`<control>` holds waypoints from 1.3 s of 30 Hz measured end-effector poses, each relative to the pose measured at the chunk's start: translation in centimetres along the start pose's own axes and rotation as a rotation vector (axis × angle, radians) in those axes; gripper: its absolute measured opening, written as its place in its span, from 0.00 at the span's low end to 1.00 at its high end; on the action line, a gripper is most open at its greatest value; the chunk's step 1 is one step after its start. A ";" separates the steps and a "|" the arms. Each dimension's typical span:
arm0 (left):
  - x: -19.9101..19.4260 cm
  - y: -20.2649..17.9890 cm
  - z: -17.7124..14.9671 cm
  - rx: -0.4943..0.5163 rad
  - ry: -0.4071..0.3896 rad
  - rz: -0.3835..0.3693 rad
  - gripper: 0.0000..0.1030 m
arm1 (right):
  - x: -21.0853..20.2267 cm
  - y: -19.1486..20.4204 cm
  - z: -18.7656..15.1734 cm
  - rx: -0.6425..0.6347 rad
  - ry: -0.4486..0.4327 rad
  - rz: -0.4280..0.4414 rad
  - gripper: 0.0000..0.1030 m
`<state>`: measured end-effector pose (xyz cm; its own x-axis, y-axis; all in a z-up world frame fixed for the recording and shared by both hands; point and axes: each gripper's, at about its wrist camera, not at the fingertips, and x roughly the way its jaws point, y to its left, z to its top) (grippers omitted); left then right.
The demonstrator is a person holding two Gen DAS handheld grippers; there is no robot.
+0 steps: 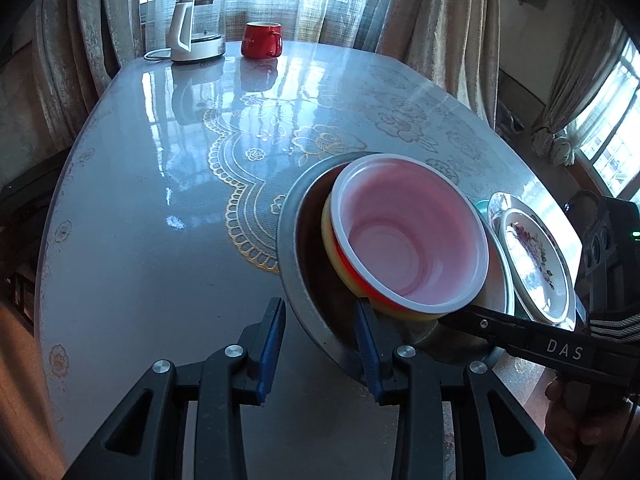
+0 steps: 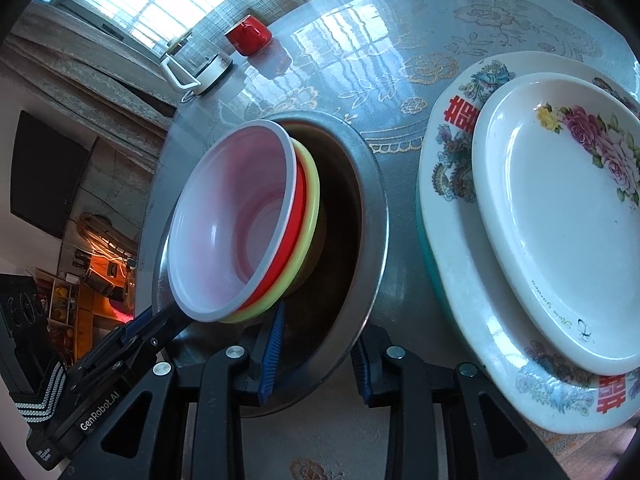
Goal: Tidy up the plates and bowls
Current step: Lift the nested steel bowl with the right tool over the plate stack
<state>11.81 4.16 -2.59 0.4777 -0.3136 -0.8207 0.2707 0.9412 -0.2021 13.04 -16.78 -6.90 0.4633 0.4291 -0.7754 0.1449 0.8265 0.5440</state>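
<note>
My left gripper and right gripper both straddle the near rim of the metal basin, jaws part-closed on it. The nested plastic bowls lean tilted inside the basin; stacked plates lie beside it.

Nested bowls tilted inside metal basin, centre of right wrist frame. Stacked plates right of basin. Mug and kettle upper left, far across table.
</note>
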 end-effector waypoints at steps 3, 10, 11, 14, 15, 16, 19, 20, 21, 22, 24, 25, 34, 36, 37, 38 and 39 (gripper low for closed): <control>0.1 -0.2 0.1 0.016 0.004 0.020 0.35 | 0.0 0.1 0.0 0.000 0.001 0.000 0.30; 0.5 -0.3 0.1 0.039 0.010 -0.013 0.29 | 0.0 0.2 0.0 -0.003 -0.001 0.002 0.30; 0.4 -0.2 0.0 0.034 0.003 -0.022 0.29 | 0.1 0.2 0.0 -0.007 -0.006 0.003 0.30; 0.2 0.2 -0.7 0.015 -0.030 -0.054 0.28 | 0.1 0.3 -0.1 -0.022 -0.019 0.002 0.29; 0.1 0.3 -0.9 0.009 -0.044 -0.060 0.28 | 0.1 0.4 -0.1 -0.028 -0.022 0.001 0.29; 0.0 0.3 -1.1 0.008 -0.064 -0.062 0.28 | 0.1 0.4 -0.2 -0.033 -0.026 0.000 0.29; -0.3 0.3 -1.8 -0.002 -0.112 -0.062 0.28 | 0.1 0.7 -0.1 -0.050 -0.041 -0.012 0.28; -0.3 0.3 -1.9 -0.006 -0.121 -0.062 0.28 | 0.1 0.9 -0.2 -0.065 -0.049 -0.022 0.28; -0.4 0.2 -2.0 -0.012 -0.130 -0.067 0.28 | 0.0 1.1 -0.2 -0.073 -0.054 -0.029 0.28; -0.5 0.3 -2.2 -0.019 -0.137 -0.071 0.28 | 0.0 1.2 -0.3 -0.073 -0.058 -0.033 0.28; -0.7 0.2 -2.3 -0.025 -0.144 -0.077 0.28 | -0.2 1.4 -0.3 -0.084 -0.068 -0.036 0.28; -0.8 0.1 -2.3 -0.024 -0.149 -0.074 0.28 | -0.3 1.4 -0.3 -0.090 -0.074 -0.039 0.28; -2.4 -1.2 -1.9 0.010 -0.219 -0.062 0.28 | -2.4 1.5 -0.6 -0.115 -0.138 -0.035 0.27; -2.7 -1.6 -1.4 0.023 -0.231 -0.068 0.28 | -3.1 1.5 -0.6 -0.116 -0.156 -0.031 0.27; -2.9 -1.9 -1.1 0.029 -0.236 -0.071 0.28 | -3.5 1.4 -0.5 -0.114 -0.164 -0.028 0.27; -3.0 -2.2 -0.9 0.034 -0.243 -0.076 0.28 | -3.9 1.3 -0.5 -0.112 -0.176 -0.028 0.27; -3.1 -2.6 -0.6 0.041 -0.250 -0.081 0.28 | -4.4 1.2 -0.5 -0.116 -0.188 -0.031 0.27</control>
<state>9.16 2.81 0.20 0.6433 -0.4142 -0.6439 0.3478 0.9073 -0.2361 10.76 -17.47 -2.99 0.6166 0.3364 -0.7118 0.0650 0.8793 0.4718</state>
